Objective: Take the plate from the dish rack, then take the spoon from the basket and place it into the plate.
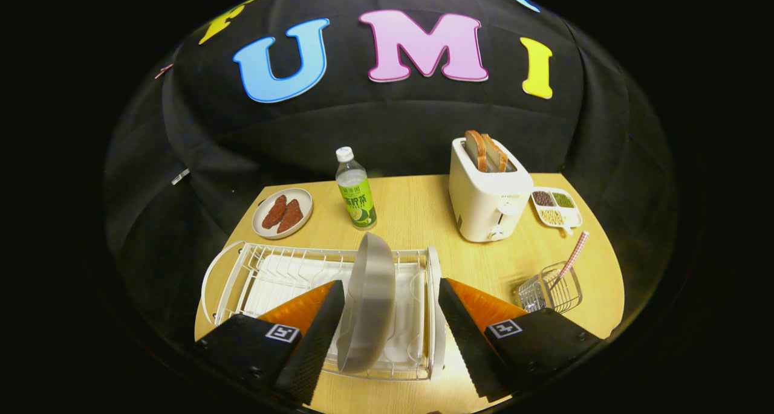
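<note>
Two fingers of the gripper [387,329] stand spread, unclenched, either side of the grey plate [370,302] upright in the dish rack [242,269]. Plate likely stiff, smooth, slippery; best pinched at its rim. Basket [547,290] with spoon [573,258] sits right on the wooden tabletop [423,211].

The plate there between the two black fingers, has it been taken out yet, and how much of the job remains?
Nothing looks finished. The grey plate stands on edge in the white dish rack; the gripper is open around it, one finger close by, the other apart. The spoon with its checked handle sits in the wire basket, waiting for later.
</note>
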{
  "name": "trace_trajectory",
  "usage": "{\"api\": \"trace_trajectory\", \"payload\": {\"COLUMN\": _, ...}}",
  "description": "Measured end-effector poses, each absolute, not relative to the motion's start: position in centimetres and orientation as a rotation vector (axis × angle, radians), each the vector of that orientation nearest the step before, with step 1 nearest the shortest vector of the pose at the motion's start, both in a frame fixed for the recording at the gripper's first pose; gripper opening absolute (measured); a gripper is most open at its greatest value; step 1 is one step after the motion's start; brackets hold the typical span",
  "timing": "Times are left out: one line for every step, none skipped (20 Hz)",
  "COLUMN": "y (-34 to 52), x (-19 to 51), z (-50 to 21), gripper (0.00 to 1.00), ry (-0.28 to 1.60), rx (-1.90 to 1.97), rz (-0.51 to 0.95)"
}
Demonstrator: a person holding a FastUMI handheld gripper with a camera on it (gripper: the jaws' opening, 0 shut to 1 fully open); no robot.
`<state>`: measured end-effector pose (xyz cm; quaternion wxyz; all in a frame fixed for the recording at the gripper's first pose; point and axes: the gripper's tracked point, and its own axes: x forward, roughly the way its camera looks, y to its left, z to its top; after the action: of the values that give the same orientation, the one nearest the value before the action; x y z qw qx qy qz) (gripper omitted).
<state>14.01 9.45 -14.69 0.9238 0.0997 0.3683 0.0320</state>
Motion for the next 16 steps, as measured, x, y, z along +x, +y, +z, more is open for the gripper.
{"api": "trace_trajectory", "payload": {"y": 9.9, "x": 14.1, "z": -15.5, "gripper": 0.94, "ry": 0.792, "rx": 0.229, "rz": 0.065}}
{"api": "trace_trajectory", "payload": {"y": 10.4, "x": 14.2, "z": -16.3, "gripper": 0.85, "ry": 0.822, "rx": 0.251, "rz": 0.068}}
{"api": "trace_trajectory", "payload": {"y": 11.0, "x": 14.2, "z": -17.2, "gripper": 0.81, "ry": 0.858, "rx": 0.269, "rz": 0.073}}
{"api": "trace_trajectory", "payload": {"y": 11.4, "x": 14.1, "z": -17.7, "gripper": 0.72, "ry": 0.884, "rx": 0.29, "rz": 0.081}}
{"api": "trace_trajectory", "payload": {"y": 11.7, "x": 14.2, "z": -18.1, "gripper": 0.66, "ry": 0.898, "rx": 0.302, "rz": 0.079}}
{"api": "trace_trajectory", "payload": {"y": 11.6, "x": 14.3, "z": -18.2, "gripper": 0.6, "ry": 0.907, "rx": 0.305, "rz": 0.064}}
{"api": "trace_trajectory", "payload": {"y": 11.6, "x": 14.5, "z": -18.2, "gripper": 0.53, "ry": 0.916, "rx": 0.312, "rz": 0.062}}
{"api": "trace_trajectory", "payload": {"y": 11.7, "x": 14.4, "z": -18.3, "gripper": 0.47, "ry": 0.915, "rx": 0.312, "rz": 0.057}}
{"api": "trace_trajectory", "payload": {"y": 11.6, "x": 14.5, "z": -18.6, "gripper": 0.4, "ry": 0.912, "rx": 0.307, "rz": 0.049}}
{"api": "trace_trajectory", "payload": {"y": 11.3, "x": 14.4, "z": -18.7, "gripper": 0.38, "ry": 0.912, "rx": 0.296, "rz": 0.031}}
{"api": "trace_trajectory", "payload": {"y": 11.1, "x": 14.5, "z": -18.6, "gripper": 0.38, "ry": 0.91, "rx": 0.29, "rz": 0.018}}
{"api": "trace_trajectory", "payload": {"y": 11.2, "x": 14.4, "z": -18.6, "gripper": 0.35, "ry": 0.91, "rx": 0.287, "rz": 0.01}}
{"api": "trace_trajectory", "payload": {"y": 11.3, "x": 14.4, "z": -18.6, "gripper": 0.35, "ry": 0.912, "rx": 0.283, "rz": 0.004}}
{"api": "trace_trajectory", "payload": {"y": 11.3, "x": 14.3, "z": -18.4, "gripper": 0.35, "ry": 0.911, "rx": 0.273, "rz": -0.006}}
{"api": "trace_trajectory", "payload": {"y": 11.4, "x": 14.4, "z": -18.0, "gripper": 0.35, "ry": 0.905, "rx": 0.26, "rz": -0.01}}
{"api": "trace_trajectory", "payload": {"y": 11.5, "x": 14.4, "z": -17.7, "gripper": 0.35, "ry": 0.898, "rx": 0.24, "rz": -0.014}}
